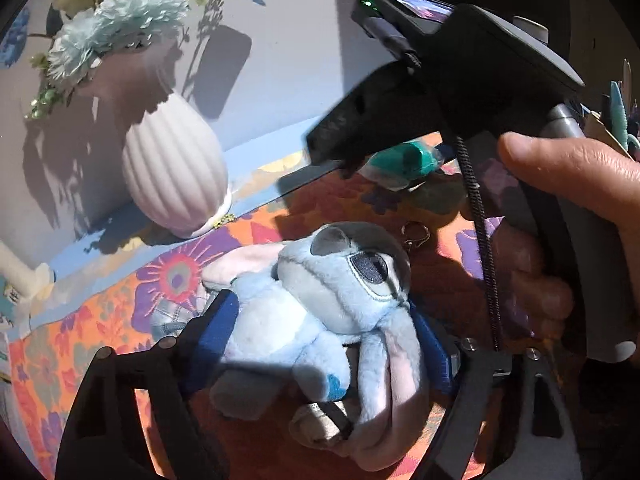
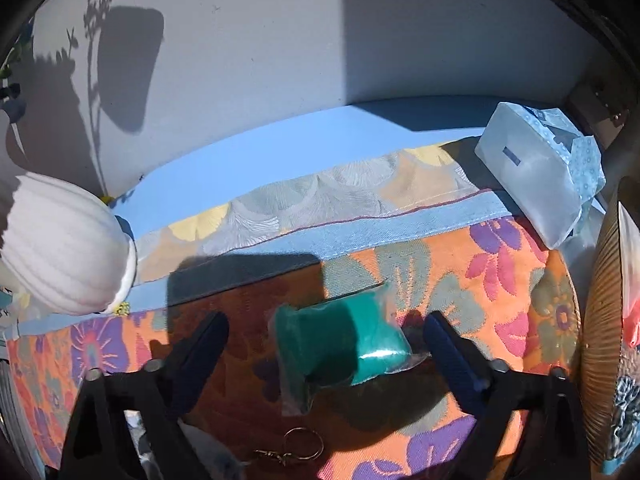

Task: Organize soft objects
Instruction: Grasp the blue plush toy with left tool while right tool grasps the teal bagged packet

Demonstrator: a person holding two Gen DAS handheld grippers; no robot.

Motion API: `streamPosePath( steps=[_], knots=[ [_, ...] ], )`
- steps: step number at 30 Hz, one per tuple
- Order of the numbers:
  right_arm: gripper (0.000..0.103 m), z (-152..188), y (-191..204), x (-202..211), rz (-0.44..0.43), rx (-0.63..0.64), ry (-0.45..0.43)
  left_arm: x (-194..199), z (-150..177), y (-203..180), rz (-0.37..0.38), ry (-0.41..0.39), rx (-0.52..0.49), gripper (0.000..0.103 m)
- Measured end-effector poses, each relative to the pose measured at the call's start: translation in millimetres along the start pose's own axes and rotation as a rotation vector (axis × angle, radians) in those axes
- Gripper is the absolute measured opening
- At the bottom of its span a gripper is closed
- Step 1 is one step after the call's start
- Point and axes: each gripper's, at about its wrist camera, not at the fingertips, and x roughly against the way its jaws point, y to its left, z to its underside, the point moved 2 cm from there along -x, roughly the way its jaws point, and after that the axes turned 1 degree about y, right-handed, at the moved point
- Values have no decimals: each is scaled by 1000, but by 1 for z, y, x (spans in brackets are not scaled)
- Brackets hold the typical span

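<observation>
We are straddling the plush [image 1: 320, 312] with the left gripper [image 1: 324, 332], jaws apart, ready to pinch; the right gripper [image 2: 326, 344], also apart, is flanking the green pouch [image 2: 344, 344] at 12 o'clock.

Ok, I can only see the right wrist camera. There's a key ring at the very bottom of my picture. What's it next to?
Observer: The key ring lies right by the head of a blue plush toy.
Operator: Is anything holding the toy?
Observer: The left gripper has its jaws on either side of it; I can't tell if they squeeze.
Operator: What's in the white vase?
Observer: Pale blue and cream flowers.
</observation>
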Motion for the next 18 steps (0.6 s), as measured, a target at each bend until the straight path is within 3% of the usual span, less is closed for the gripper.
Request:
streamPosePath(
  steps=[4,6,10,18],
  knots=[
    [70,1,0,-4,5,10,-2,3,1,8,0,-25,27,77],
    [57,2,2,-4,23,28,-8,6,2,9,2,-37,40,76],
    [53,4,4,2,13,35,-35,20,2,18,27,-80,84,76],
    [52,23,9,51,-53,20,-108,81,7,55,-26,-178,179,75]
  ],
)
